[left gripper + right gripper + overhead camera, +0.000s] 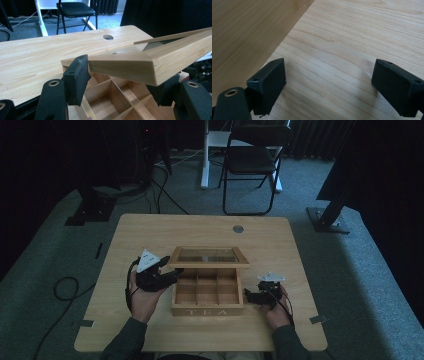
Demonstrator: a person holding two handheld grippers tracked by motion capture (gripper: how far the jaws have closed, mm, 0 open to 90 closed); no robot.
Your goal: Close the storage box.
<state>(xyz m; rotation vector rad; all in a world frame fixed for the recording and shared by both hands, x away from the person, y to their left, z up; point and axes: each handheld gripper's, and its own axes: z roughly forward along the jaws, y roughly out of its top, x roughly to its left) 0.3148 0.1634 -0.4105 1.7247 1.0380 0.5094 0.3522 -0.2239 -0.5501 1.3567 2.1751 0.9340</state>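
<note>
We see a wooden tea box (207,292) at the middle of the table (150,227), nearer the person's edge, its long axis running left to right. Its compartments look empty. Its glass-paned lid (209,256) is raised, hinged at the far side and tilting back. The left gripper (159,277) sits just beside the box's left end. In the left gripper view its jaws stand apart on either side of the lid's near left corner (140,66); we cannot tell whether the pads touch the wood. The right gripper (256,296) rests low by the box's right end, jaws wide apart and holding nothing, the box wall (247,32) beside its left jaw. We judge the left gripper better placed to move the lid
</note>
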